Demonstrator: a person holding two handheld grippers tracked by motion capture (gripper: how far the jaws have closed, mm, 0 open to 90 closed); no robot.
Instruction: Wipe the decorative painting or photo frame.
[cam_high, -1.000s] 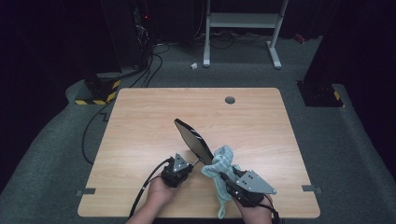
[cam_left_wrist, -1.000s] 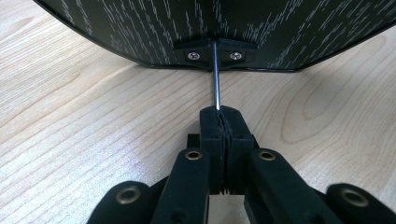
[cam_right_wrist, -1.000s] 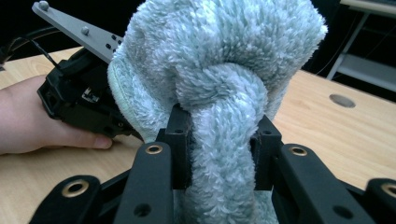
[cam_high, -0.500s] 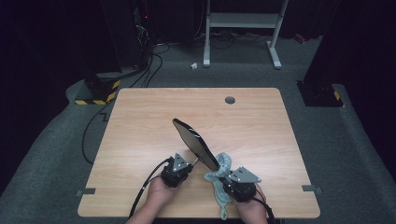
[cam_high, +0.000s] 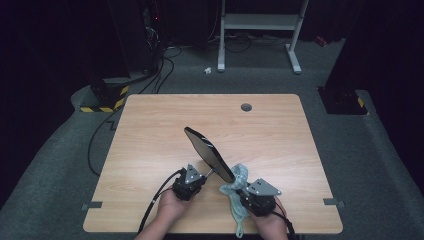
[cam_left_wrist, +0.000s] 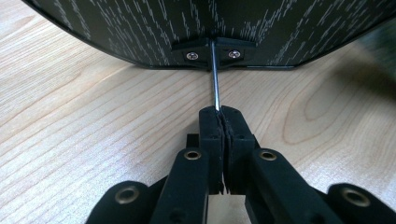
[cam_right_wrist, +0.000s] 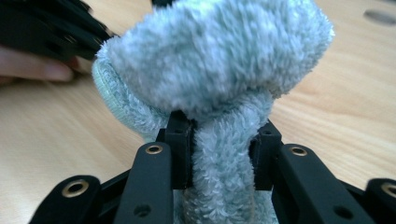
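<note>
Comparing a second back, we see our right gripper (cam_high: 243, 187) has sunk, its jaws clenched on the cloth (cam_high: 235, 186) beside the mirror (cam_high: 208, 154), tilted above the surface (cam_high: 150, 140). Left gripper (cam_high: 202, 177) clamps its thin stem (cam_left_wrist: 215, 77); wiping looks imminent.

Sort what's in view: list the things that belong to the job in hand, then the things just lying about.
In the job:
- mirror, held by its thin metal stem in the left gripper
- pale blue cloth, clamped in the right gripper

Lying about:
- white scrap on the floor
- white stand beyond the table
</note>
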